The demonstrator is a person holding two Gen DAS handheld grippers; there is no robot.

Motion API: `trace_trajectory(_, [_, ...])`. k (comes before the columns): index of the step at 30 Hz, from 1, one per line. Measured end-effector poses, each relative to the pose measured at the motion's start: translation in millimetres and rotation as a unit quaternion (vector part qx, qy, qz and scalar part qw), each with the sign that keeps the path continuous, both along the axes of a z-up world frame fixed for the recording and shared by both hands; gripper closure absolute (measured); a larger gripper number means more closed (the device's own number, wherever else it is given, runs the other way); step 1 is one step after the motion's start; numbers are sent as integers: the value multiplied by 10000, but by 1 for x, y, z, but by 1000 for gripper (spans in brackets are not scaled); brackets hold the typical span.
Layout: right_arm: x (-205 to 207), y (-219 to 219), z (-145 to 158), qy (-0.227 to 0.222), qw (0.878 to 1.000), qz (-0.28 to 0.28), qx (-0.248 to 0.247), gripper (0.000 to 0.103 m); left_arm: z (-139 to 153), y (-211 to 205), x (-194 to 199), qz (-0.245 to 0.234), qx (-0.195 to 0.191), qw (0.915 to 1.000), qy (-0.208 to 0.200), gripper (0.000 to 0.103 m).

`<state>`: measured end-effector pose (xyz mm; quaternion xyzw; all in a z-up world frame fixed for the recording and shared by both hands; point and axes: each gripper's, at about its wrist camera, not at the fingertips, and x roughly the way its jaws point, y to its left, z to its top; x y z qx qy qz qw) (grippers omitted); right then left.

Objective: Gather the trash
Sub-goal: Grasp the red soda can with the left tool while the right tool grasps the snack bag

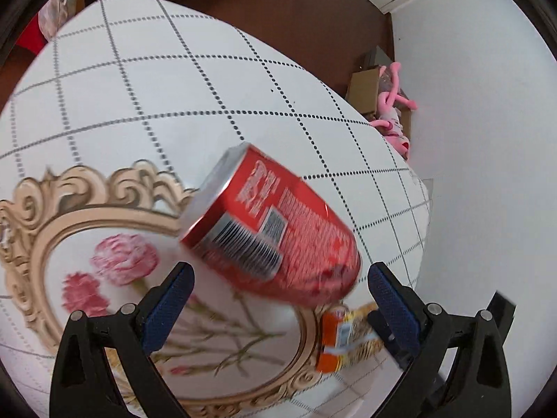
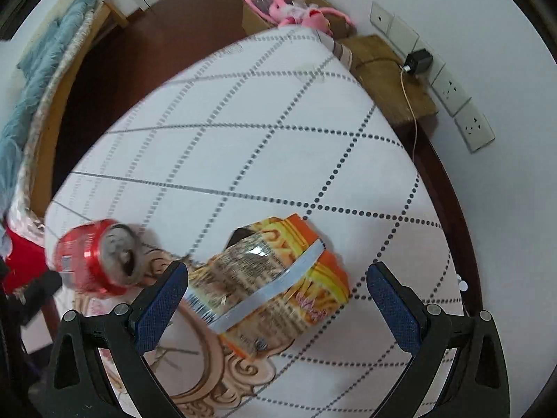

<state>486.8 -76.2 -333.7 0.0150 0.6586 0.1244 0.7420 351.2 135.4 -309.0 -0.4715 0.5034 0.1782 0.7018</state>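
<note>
A red soda can [image 1: 271,226] lies tilted on its side on the white tablecloth [image 1: 156,80], blurred. It sits just ahead of my left gripper [image 1: 281,268], which is open, with the can's near end between the fingertips and no pad touching it. To the can's right lies a crumpled orange and yellow noodle wrapper [image 1: 343,338]. In the right wrist view the same wrapper [image 2: 275,285] lies between the fingers of my open right gripper [image 2: 277,268]; the left blue pad looks close to its edge. The can [image 2: 97,257] shows its open top at the left.
The cloth [image 2: 243,122] carries a dotted diamond grid and a printed gilt frame with pink flowers [image 1: 115,264]. Beyond the table's far corner are cardboard boxes [image 1: 363,88] and a pink plush toy [image 2: 296,10]. Wall sockets with a charger [image 2: 419,61] are at the right, a blue blanket [image 2: 31,80] at the left.
</note>
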Motion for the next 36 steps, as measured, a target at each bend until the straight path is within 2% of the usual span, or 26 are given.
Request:
trace_trajectory(2, [3,0,-9,49,10000,-7,-45,0,-3,0,6,62,0,10000,-48,13])
trace_trajectory(3, [3,0,-13,72,10000,-20,1,0,-2,1,7,86,18,9999,-85,15])
trace_trajectory(4, [3,-1,-15,81,10000,-30,25,4,-1,2,7,107,79,9998,-120,18])
trace_trajectory(6, [2,-2,-15,-18,10000,-22,10,7,8,4,6,174,310,9989,-311,44])
trace_trajectory(9, [-2,-1,-12,-184,9998,19,-81,18,18,9,7,84,395,9980,-484,57])
trace_trajectory(11, [-5,-2,-9,-291,9995,73,-130,38,25,10,6,-23,688,9966,-450,59])
trace_trajectory(13, [-7,-5,-8,-316,9994,103,-30,45,29,8,3,-175,937,9945,-432,59])
trace_trajectory(18, [-15,-10,-5,-273,9992,125,276,54,39,8,-8,-398,1451,9878,-408,59])
trace_trajectory(20, [-19,-11,-3,-297,9987,177,373,72,44,10,-17,-439,1568,9857,-438,60])
trace_trajectory(27, [-37,-9,28,-546,9955,364,687,76,78,7,-46,-600,1898,9773,-728,60])
trace_trajectory(36, [-68,20,100,-960,9850,790,1200,79,152,15,-114,-602,2417,9589,-1361,60])
